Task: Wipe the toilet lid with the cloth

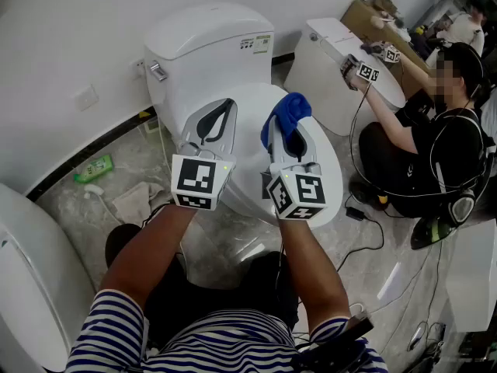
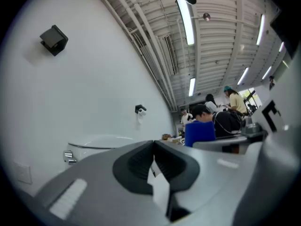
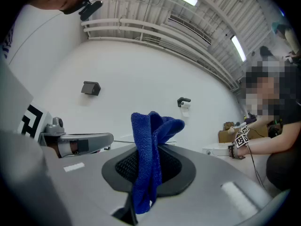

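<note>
Head view: both grippers are held above the closed toilet lid [image 1: 250, 158], tips pointing toward the tank [image 1: 210, 49]. The right gripper [image 1: 289, 130] is clamped on the blue cloth [image 1: 284, 116], which bunches up past its jaws and seemingly is not yet pressed to the lid, probably poised for a wiping stroke. The left gripper [image 1: 219, 119] has its jaws together on nothing, apparently just kept clear.
</note>
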Tool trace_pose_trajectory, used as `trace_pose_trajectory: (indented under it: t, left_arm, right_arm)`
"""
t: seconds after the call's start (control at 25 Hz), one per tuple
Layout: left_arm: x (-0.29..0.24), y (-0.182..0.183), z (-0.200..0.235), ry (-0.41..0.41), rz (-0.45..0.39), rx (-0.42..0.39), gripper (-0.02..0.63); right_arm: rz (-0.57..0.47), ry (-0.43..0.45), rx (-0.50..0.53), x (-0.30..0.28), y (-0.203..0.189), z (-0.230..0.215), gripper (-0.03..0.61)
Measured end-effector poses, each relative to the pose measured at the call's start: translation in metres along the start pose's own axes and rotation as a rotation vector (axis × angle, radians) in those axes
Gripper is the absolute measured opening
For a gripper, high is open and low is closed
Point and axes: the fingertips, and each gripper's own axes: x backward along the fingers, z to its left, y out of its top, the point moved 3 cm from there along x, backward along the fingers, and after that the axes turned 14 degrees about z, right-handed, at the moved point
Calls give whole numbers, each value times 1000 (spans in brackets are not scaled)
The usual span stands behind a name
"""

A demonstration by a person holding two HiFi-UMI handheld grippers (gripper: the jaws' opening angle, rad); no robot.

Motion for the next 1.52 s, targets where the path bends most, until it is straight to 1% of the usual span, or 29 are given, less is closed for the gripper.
trace_pose_trajectory:
  t: [0.28, 0.44, 0.52, 0.6, 0.68, 0.72, 0.76, 0.92, 1.04, 1.2, 1.24, 1.28, 1.36, 1.44, 1.52]
  left_arm:
    - [-2, -3, 0, -10, 7, -2, 3]
    - [-5, -4, 2, -8, 8, 0, 3]
    - [-4, -3, 4, -4, 8, 1, 3]
    - [-2, -1, 8, 5, 8, 2, 3]
    - [2, -1, 14, 18, 11, 4, 3]
    - [4, -1, 19, 26, 13, 5, 3]
    - [7, -1, 24, 34, 14, 7, 3]
    - [19, -2, 44, 74, 22, 16, 3]
    - [29, -2, 54, 95, 28, 15, 3]
    - [42, -6, 67, 123, 40, 5, 3]
    - [45, -6, 70, 130, 42, 7, 3]
    - [47, -7, 73, 136, 43, 12, 3]
    - [50, -5, 78, 144, 39, 24, 3]
    - [51, -2, 79, 147, 30, 28, 3]
    - [51, -2, 79, 147, 24, 27, 3]
  right_arm:
    - [2, -7, -1, -2, -2, 0, 63]
    - [11, 3, -3, -6, -4, -1, 63]
    - [29, 21, 23, -9, -4, 1, 64]
    - [56, 43, 94, -14, -2, 5, 66]
    - [93, 71, 206, -22, -1, 11, 66]
    - [116, 90, 281, -27, 0, 16, 67]
    - [142, 115, 371, -33, -1, 21, 67]
    - [246, 241, 782, -55, -14, 44, 66]
    - [290, 312, 1006, -69, -27, 56, 63]
    - [349, 387, 1361, -87, -54, 74, 63]
    - [362, 407, 1433, -92, -59, 78, 63]
    - [374, 426, 1489, -97, -63, 81, 63]
    - [391, 460, 1568, -107, -69, 87, 63]
    - [406, 489, 1626, -117, -74, 91, 63]
    - [424, 507, 1658, -126, -80, 93, 63]
